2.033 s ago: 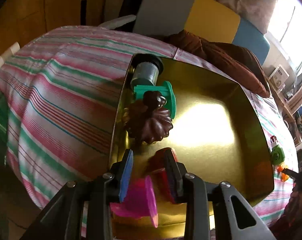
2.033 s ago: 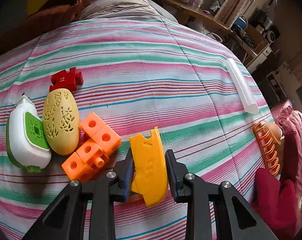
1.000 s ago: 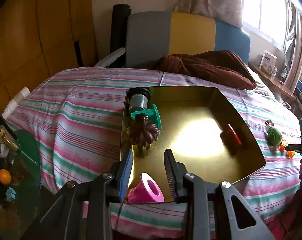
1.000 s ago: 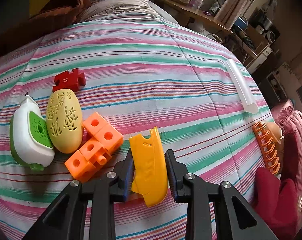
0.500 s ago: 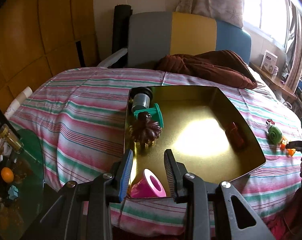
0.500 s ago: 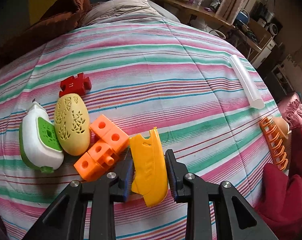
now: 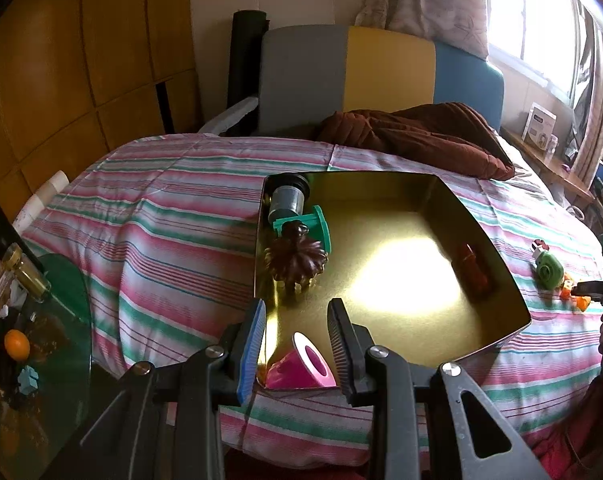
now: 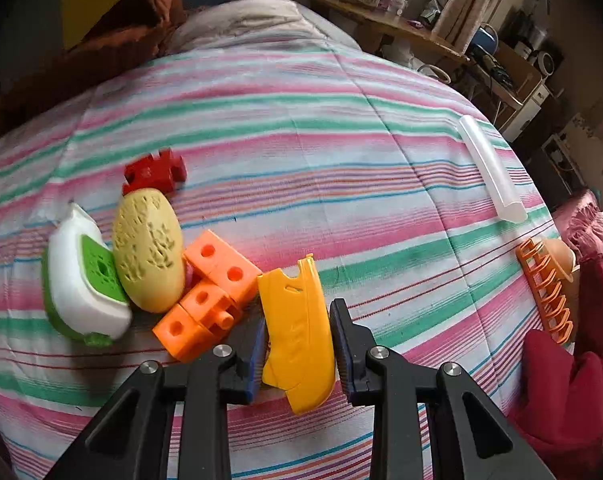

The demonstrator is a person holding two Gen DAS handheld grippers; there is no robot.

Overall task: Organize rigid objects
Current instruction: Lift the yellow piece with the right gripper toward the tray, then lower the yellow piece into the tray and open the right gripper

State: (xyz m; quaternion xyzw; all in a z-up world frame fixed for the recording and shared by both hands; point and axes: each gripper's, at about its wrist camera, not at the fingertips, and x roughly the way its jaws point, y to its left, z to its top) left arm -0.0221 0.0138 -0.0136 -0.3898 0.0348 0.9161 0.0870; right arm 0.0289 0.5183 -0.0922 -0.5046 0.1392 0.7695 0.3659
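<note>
Gold tray (image 7: 497, 264) sits on the striped bedspread (image 7: 173, 240); all places taken from it. Along its left wall, going from the far corner toward the near edge: a grey cylinder (image 7: 287, 200), a teal spool (image 7: 317, 228) just beside it, a dark brown fluted mould (image 7: 297, 262) touching the spool. At the near left corner a pink cup (image 7: 301, 368) lies on its side, mouth turned up and to the right. By the right wall, a red piece (image 7: 473, 272). Centre of the tray floor is bare, glare on it. Outside the tray to the right, on the bedspread: a green snail-like toy (image 7: 547, 270), small orange bits beyond it. Left gripper (image 7: 297, 340) hangs over the near left corner, fingers parted a little and holding nothing; the pink cup shows below the gap, apart from both pads. Right gripper (image 8: 297, 340), well right of the tray, is clamped on a yellow-orange plastic piece (image 8: 297, 320), both pads pressed to its sides, beside orange blocks (image 8: 209, 292), a yellow oval case (image 8: 149, 248) and a white-and-green case (image 8: 81, 280).
</note>
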